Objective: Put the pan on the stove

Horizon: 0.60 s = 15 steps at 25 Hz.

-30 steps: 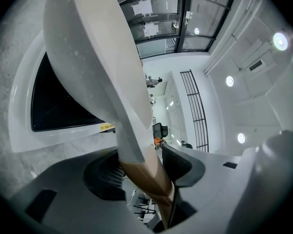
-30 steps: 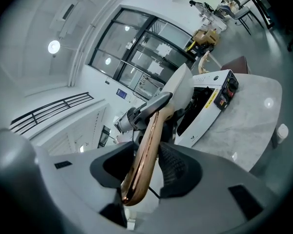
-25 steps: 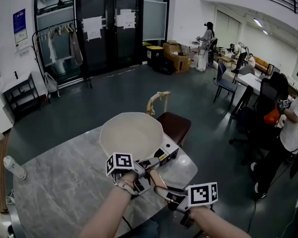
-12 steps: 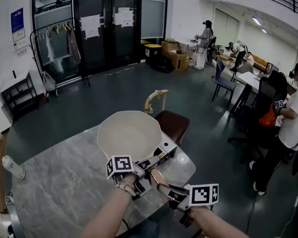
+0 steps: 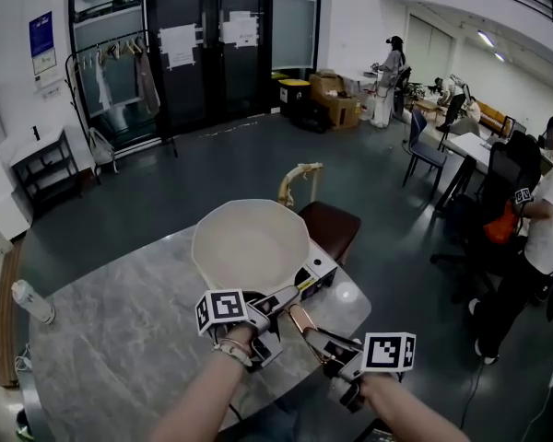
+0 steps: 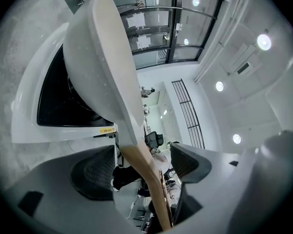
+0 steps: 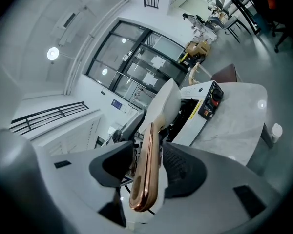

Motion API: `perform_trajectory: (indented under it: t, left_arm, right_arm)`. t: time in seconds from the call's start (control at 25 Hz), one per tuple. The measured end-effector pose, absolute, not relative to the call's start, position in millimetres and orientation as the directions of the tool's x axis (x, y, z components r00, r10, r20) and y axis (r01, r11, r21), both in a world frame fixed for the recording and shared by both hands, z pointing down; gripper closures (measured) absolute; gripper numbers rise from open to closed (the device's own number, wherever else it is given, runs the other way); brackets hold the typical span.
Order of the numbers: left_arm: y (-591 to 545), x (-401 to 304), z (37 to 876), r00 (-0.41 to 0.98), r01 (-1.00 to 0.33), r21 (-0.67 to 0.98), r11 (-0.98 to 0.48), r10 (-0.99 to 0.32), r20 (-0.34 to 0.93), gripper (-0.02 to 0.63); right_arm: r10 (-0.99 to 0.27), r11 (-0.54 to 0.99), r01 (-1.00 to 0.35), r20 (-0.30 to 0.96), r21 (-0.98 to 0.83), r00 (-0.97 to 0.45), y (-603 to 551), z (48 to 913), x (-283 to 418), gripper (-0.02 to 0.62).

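Mid-frame, your cream pan [image 5: 249, 245], bare inside, sits on the stove [image 5: 317, 273]. Your left gripper [image 6: 141, 165] is opening its jaws around the handle [image 7: 147, 172]; your right gripper [image 7: 147, 165] clamps the handle.

pan [image 5: 250, 245]: cream; handle [image 7: 147, 169]: copper; stove [image 5: 319, 269]: white, black top; table [image 5: 120, 339]: grey marble
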<state>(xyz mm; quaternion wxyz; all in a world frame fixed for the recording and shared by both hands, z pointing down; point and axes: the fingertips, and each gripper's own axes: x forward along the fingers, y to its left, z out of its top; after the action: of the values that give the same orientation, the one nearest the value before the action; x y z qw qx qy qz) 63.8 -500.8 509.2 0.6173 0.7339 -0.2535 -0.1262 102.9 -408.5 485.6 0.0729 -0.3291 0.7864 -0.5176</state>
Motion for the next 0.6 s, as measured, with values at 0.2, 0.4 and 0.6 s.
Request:
perform_trajectory:
  t: [0.2, 0.4, 0.6]
  left_arm:
    - [-490, 53, 511, 0.814, -0.263, 0.959, -0.106, -0.557, 0.162, 0.255]
    - [-480, 40, 506, 0.798, -0.293, 0.949, -0.115, -0.576, 0.177, 0.255]
    - [-472, 24, 494, 0.778, -0.318, 0.938, -0.136, -0.602, 0.176, 0.255]
  right_arm:
    - [-0.616, 0.214, -0.478, 0.262, -0.852, -0.743, -409, 491, 112, 0.314]
    - [-0.672, 0.189, -0.479, 0.242, -0.857, -0.700, -416, 491, 124, 0.281]
    - [-0.714, 0.171, -0.436, 0.194, -0.883, -0.673, -424, 479, 139, 0.281]
